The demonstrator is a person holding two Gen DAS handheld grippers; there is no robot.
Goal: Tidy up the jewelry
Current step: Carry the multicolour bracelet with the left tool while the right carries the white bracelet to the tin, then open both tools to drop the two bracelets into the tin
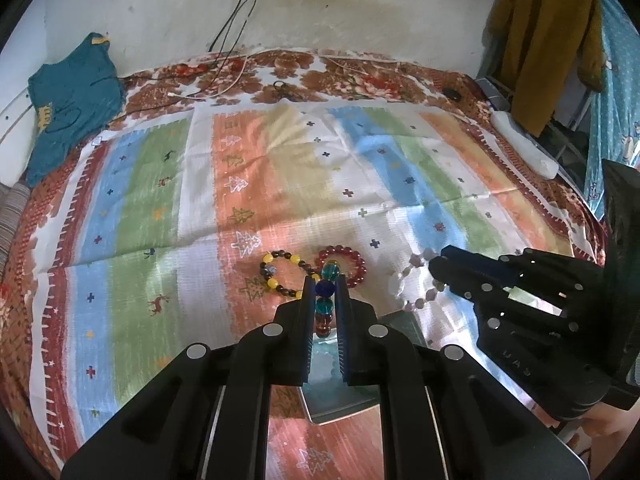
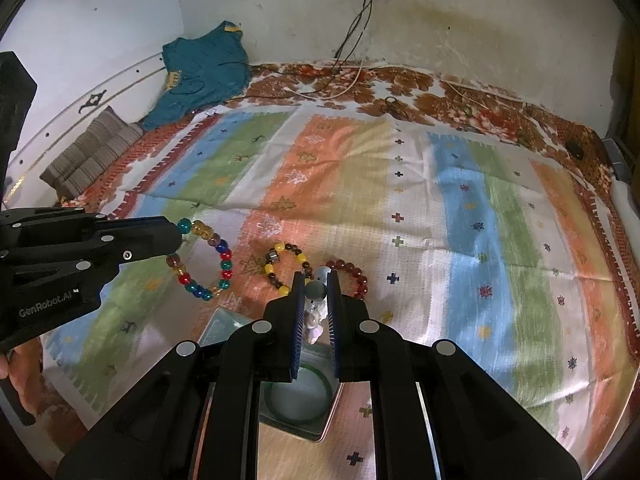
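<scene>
Multicolour bead bracelet (image 2: pixel 204 260) dangling, pale bracelet (image 1: pixel 416 284) lifted (possibly pearl), yellow-black (image 1: pixel 280 276) and red (image 1: pixel 346 266) flat on cloth

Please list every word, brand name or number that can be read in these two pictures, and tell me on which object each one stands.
"GenRobot.AI": white print on the side of the left tongs, in the right wrist view.
Embossed letters on the body of the right tongs, in the left wrist view: too faint to read.
The striped cloth carries only small crosses, trees and deer, no words.
</scene>
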